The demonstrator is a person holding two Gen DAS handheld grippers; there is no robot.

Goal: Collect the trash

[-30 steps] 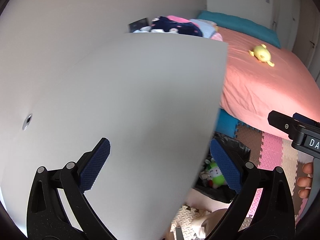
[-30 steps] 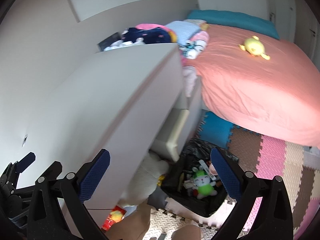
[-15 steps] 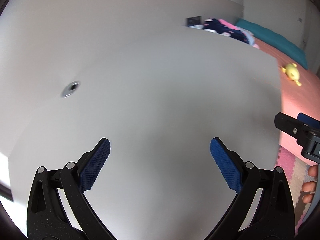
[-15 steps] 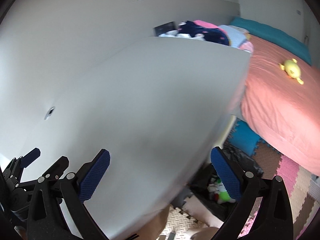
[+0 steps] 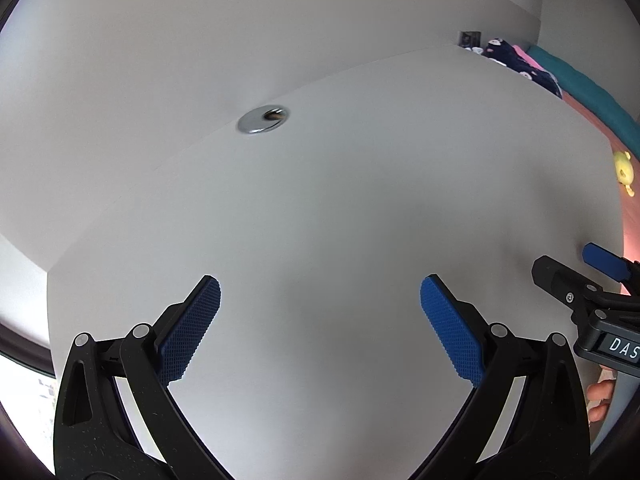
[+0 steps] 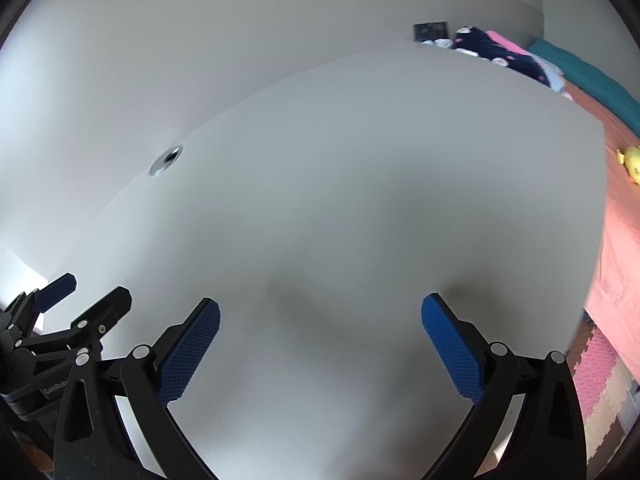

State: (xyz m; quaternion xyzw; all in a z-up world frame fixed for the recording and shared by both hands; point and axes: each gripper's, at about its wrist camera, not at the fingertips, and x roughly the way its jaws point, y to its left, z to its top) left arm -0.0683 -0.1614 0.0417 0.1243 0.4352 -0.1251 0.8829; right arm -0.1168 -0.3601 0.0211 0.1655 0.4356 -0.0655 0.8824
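No trash and no trash bag shows in either view now. Both views look down on a bare white desk top; it also fills the right wrist view. My left gripper is open and empty above the desk. My right gripper is open and empty above the same desk. The right gripper's fingers show at the right edge of the left wrist view. The left gripper shows at the lower left of the right wrist view.
A round metal cable grommet sits near the desk's back edge by the white wall. A heap of clothes lies at the desk's far end. A bed with a pink cover and a yellow plush toy stands to the right. Foam floor mats show at lower right.
Both grippers have swung left and up over the desk top. The black trash bag with toys, the floor and most of the bed have gone out of view. Both stay open.
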